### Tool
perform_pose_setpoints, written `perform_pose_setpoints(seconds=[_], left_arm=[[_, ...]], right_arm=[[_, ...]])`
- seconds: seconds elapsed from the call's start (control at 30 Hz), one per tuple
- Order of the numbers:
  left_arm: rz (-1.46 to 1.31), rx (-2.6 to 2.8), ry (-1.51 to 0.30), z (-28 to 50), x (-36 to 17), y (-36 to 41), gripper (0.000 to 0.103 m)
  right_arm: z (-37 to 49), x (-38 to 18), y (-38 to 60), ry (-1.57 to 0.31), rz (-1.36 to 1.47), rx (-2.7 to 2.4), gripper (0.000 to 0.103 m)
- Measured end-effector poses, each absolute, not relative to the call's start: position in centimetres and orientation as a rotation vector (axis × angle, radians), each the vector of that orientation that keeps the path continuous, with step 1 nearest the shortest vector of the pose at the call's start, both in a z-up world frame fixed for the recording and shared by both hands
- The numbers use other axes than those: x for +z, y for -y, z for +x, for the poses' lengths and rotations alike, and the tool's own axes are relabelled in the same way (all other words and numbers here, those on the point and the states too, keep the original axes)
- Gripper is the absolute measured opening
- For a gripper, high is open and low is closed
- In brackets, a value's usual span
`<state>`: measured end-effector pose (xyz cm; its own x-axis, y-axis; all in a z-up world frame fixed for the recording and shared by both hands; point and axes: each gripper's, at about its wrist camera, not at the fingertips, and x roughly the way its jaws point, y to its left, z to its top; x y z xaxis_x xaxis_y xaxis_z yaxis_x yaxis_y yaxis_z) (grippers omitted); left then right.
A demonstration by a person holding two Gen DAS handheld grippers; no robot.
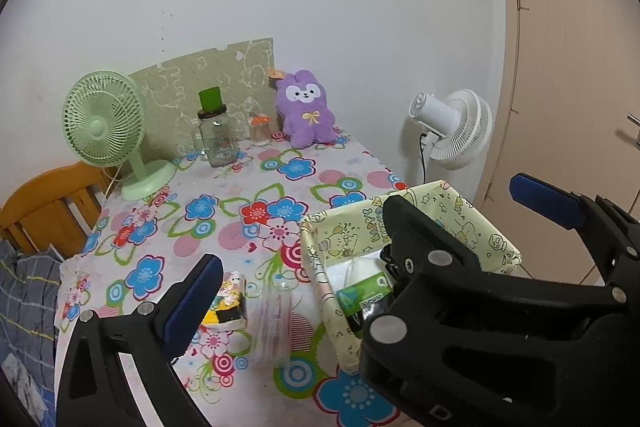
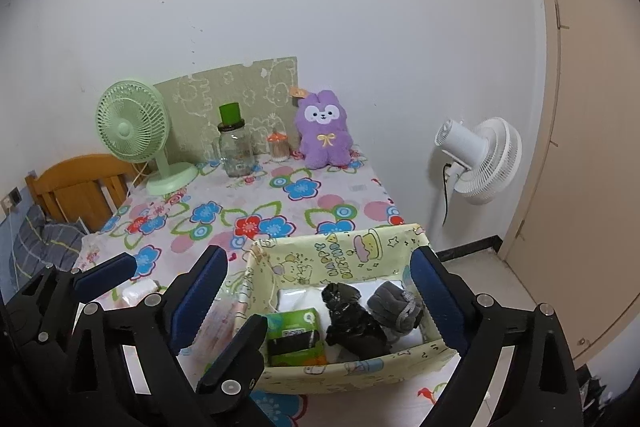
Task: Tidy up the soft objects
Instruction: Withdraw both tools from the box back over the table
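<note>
A pale yellow cartoon-print box [image 2: 344, 255] stands at the table's near right corner; it also shows in the left wrist view [image 1: 316, 267]. Inside lie a green tissue pack [image 2: 294, 335], a black crumpled bag [image 2: 352, 319], a grey rolled sock [image 2: 394, 305] and white cloth [image 2: 296, 297]. A purple plush bunny [image 2: 326, 129] sits upright at the far edge against the wall. My right gripper [image 2: 320, 291] is open and empty, its fingers spread over the box. My left gripper [image 1: 360, 239] is open and empty, left of the box. A small packet [image 1: 230, 301] lies by its left finger.
A green desk fan [image 2: 134, 131], a glass jar with a green lid [image 2: 236, 143] and a small orange-lidded jar [image 2: 278, 147] stand at the back. A white fan [image 2: 480, 159] stands right of the table. A wooden chair [image 2: 76, 187] is at left.
</note>
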<state>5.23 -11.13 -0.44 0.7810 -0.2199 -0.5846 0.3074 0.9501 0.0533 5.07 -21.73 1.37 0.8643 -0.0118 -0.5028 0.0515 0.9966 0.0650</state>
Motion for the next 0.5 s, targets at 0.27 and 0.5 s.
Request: perform_pose_setpoints(seconds=[0.27, 0.5], left_arm=[[0.141, -0.278, -0.579, 4.2, 0.6, 9.3, 0.102], [0.137, -0.264, -0.555, 3.4, 1.2, 7.6, 0.102]], right_arm=[[4.1, 2.4, 19.9, -0.495, 0.063, -0.034, 0.098], [3.6, 2.9, 18.2, -0.486, 0.058, -0.024, 0.098]])
